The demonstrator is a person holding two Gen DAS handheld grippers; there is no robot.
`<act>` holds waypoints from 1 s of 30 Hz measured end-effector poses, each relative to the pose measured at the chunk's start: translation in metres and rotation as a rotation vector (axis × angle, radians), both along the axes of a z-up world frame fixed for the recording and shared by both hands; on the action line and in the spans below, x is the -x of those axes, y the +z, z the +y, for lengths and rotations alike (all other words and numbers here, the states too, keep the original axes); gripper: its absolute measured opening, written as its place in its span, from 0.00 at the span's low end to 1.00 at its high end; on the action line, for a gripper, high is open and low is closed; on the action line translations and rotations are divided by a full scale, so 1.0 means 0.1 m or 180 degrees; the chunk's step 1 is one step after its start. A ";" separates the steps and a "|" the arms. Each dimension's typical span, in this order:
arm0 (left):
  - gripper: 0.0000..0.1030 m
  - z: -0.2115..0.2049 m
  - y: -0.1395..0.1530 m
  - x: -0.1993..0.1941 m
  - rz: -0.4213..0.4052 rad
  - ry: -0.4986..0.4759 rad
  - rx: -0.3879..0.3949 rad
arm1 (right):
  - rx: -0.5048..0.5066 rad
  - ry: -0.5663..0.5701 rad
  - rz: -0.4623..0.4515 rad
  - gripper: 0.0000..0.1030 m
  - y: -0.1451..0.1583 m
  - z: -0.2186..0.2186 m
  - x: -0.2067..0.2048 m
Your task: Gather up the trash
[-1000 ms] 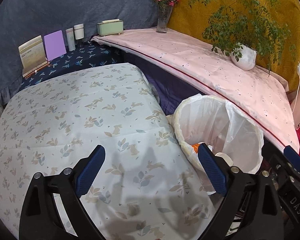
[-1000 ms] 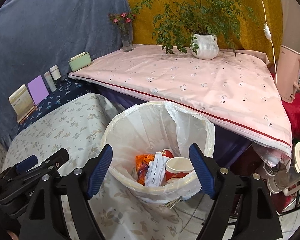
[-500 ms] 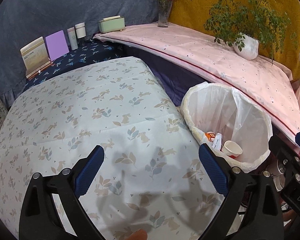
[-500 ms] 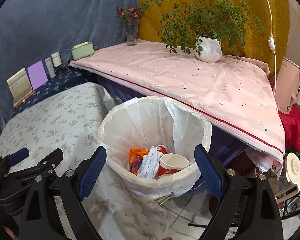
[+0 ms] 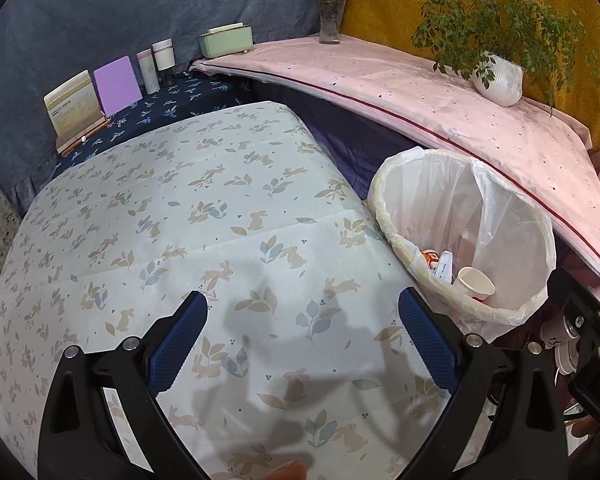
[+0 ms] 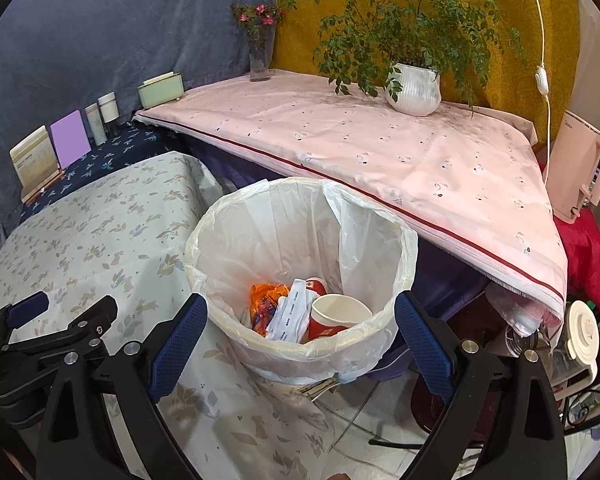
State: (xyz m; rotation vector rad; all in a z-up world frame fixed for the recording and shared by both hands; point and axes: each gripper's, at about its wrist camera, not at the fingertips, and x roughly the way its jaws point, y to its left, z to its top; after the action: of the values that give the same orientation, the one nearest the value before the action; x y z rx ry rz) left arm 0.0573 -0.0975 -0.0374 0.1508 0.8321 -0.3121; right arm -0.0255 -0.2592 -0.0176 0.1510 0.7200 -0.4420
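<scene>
A waste bin with a white plastic liner (image 6: pixel 260 240) stands on the floor beside the rabbit-print table (image 5: pixel 180 220). Inside lie a red and white paper cup (image 6: pixel 336 316), an orange wrapper (image 6: pixel 264 300) and a white paper packet (image 6: pixel 290 314). My right gripper (image 6: pixel 300 307) hangs over the bin's near rim, its jaws opening wide with nothing held between them. Over the table's cloth, my left gripper (image 5: pixel 300 306) is open and empty. The bin (image 5: pixel 460 208) and the cup (image 5: pixel 474 284) also show at the right of the left wrist view.
A pink-clothed shelf (image 6: pixel 380 148) runs behind the bin with a potted plant (image 6: pixel 414 88), a flower vase (image 6: pixel 259 60) and a green box (image 6: pixel 160 90). Cards and bottles line the back left. A pink appliance (image 6: pixel 580 168) and a white-lidded jar (image 6: pixel 582 328) sit at right.
The right gripper's jaws have spread wider above the bin. The left view has swung a little, so more of the bin's inside shows. The trash in the bin has not moved.
</scene>
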 end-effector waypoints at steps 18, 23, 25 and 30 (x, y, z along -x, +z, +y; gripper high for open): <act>0.89 -0.02 -0.04 0.02 0.0036 -0.0012 0.0001 | -0.0009 0.0013 0.0066 0.93 -0.11 0.01 0.00; 0.89 -0.03 -0.03 0.05 0.0001 -0.0019 -0.0006 | 0.0035 0.0011 0.0081 0.93 -0.12 0.01 -0.01; 0.89 -0.04 -0.03 0.05 -0.0007 -0.0027 -0.0017 | 0.0033 0.0012 0.0077 0.93 -0.12 0.01 -0.01; 0.89 -0.05 -0.03 0.06 -0.0017 -0.0046 -0.0012 | 0.0037 0.0010 0.0079 0.93 -0.12 0.01 -0.01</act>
State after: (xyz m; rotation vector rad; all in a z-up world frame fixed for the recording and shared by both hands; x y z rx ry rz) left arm 0.0510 -0.1027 -0.0400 0.1613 0.8267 -0.3236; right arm -0.0249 -0.2582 -0.0292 0.1338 0.7417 -0.4456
